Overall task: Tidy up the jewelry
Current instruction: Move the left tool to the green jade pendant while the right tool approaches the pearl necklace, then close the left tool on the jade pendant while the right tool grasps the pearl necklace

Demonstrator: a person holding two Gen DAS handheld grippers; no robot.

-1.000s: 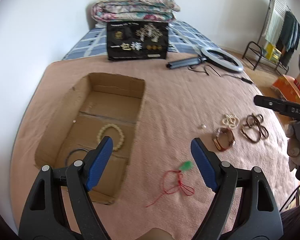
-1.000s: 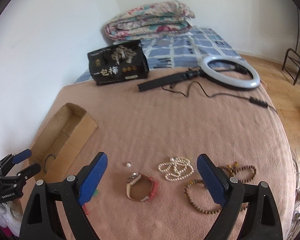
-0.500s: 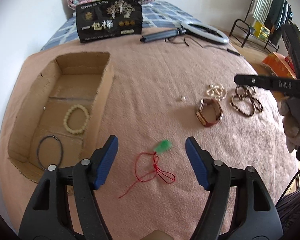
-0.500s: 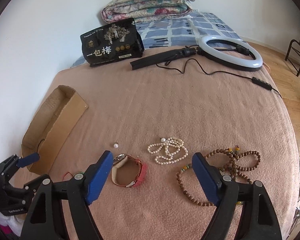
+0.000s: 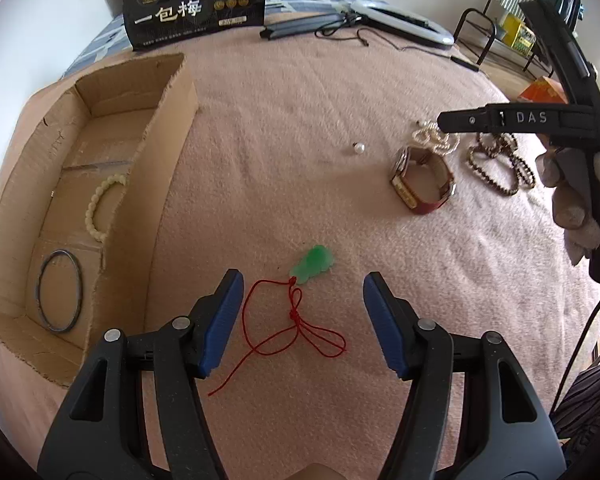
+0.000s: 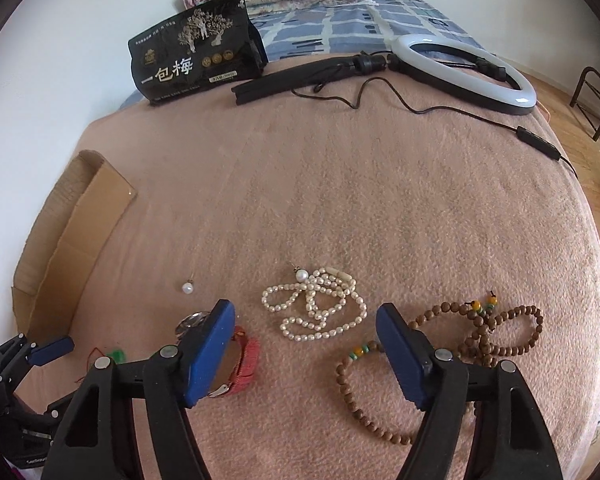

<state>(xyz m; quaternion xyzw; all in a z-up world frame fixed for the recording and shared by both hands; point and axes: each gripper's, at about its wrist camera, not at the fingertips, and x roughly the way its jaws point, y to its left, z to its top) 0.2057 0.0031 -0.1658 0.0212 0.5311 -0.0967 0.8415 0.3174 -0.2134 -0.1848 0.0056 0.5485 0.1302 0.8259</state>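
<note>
On the bed, over the pink blanket (image 5: 300, 128), the left gripper (image 5: 300, 312) hangs with its jaws closing. The red string of the green pendant (image 5: 313, 265) lies between them, not pinched. The right gripper (image 6: 305, 344) is closing too, with the pearl necklace (image 6: 316, 308) between its jaws, not touched. The watch (image 5: 422, 184) and brown beads (image 6: 452, 360) lie near the bed's right edge. The cardboard box (image 5: 172, 120) by the left edge holds a cream bracelet (image 5: 100, 204) and a dark ring (image 5: 59, 291).

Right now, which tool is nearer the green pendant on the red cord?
Left. The left tool sits right over the green pendant, its cord between the closing, empty jaws. The right tool, also closing, is off beside it over the pearl necklace.
</note>
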